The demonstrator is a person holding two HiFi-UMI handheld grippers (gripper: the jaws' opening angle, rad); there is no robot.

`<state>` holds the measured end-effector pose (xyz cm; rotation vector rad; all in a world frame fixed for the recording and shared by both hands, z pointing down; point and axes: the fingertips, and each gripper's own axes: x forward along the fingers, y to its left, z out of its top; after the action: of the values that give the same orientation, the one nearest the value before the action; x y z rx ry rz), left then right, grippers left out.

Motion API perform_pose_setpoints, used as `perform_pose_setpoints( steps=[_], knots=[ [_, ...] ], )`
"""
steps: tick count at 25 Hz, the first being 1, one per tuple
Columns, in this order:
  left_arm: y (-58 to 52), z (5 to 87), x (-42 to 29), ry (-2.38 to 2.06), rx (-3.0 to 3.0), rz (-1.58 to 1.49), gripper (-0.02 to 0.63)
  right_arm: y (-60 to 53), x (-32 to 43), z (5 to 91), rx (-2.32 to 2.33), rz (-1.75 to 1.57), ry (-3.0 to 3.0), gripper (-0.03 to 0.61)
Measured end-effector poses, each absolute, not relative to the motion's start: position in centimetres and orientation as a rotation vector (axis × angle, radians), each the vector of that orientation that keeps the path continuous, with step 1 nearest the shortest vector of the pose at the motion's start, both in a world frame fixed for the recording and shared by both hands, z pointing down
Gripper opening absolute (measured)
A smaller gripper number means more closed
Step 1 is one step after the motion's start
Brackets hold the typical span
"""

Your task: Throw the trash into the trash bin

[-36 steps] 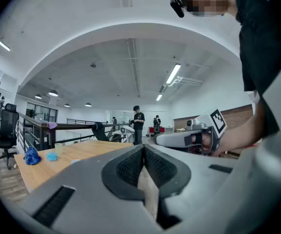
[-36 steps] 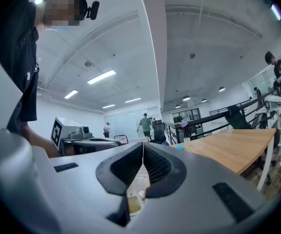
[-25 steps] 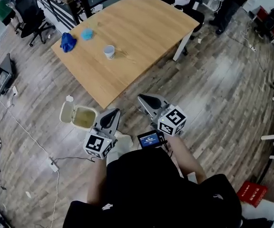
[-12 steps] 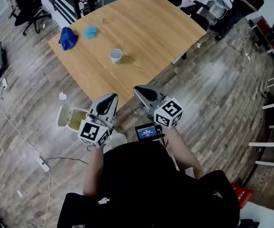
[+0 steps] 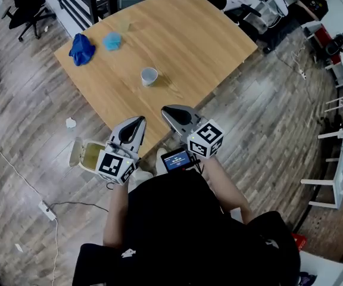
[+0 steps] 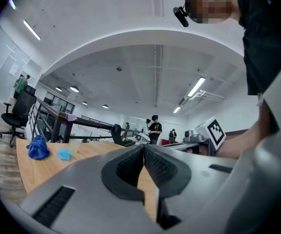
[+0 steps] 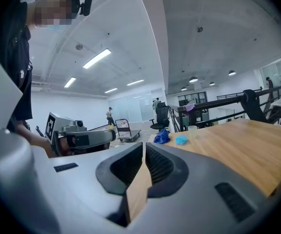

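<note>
A white paper cup (image 5: 149, 75) stands near the middle of the wooden table (image 5: 189, 40). A dark blue cloth (image 5: 81, 48) and a light blue crumpled wad (image 5: 112, 40) lie at its far left; both also show in the left gripper view, cloth (image 6: 38, 147) and wad (image 6: 65, 154). The beige trash bin (image 5: 91, 155), lid open, stands on the floor by the table's near corner. My left gripper (image 5: 139, 120) is shut and empty just right of the bin. My right gripper (image 5: 166, 110) is shut and empty over the table's near edge. Both point toward the table.
A white crumpled scrap (image 5: 71, 123) lies on the wooden floor left of the bin. Office chairs (image 5: 25, 2) and black railings stand beyond the table's far left. A power strip with its cable (image 5: 46, 210) lies on the floor at the left. White stools (image 5: 332, 183) stand at the right.
Both grippers have moved forward together, from over the floor to the table's near edge. The bin, which was ahead of the left gripper, now sits beside and behind it.
</note>
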<state>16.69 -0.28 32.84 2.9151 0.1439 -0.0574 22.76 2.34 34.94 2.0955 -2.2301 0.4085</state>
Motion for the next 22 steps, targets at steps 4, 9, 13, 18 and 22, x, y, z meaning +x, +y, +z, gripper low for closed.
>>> perform_pose_setpoints(
  steps=[4,9,13,18,22],
  knots=[
    [-1.9,32.9,18.3,0.131,2.926,-0.01,0.009,0.0,24.2,35.3,2.055,0.434,-2.269,0.0],
    [-3.1,33.6,20.1,0.103,2.93,0.064,0.009,-1.6,26.5,37.6,2.001,0.486,-2.254,0.0],
    [-3.5,34.4,21.9,0.088,2.934,0.121,0.009,-3.4,29.9,39.8,1.949,0.459,-2.186,0.064],
    [-3.1,35.6,23.9,0.07,2.904,0.166,0.009,-6.9,33.8,44.2,1.75,0.451,-2.103,0.121],
    [-2.9,36.7,24.4,0.045,2.863,0.166,0.009,-9.3,35.5,48.6,1.629,0.493,-2.064,0.126]
  ],
)
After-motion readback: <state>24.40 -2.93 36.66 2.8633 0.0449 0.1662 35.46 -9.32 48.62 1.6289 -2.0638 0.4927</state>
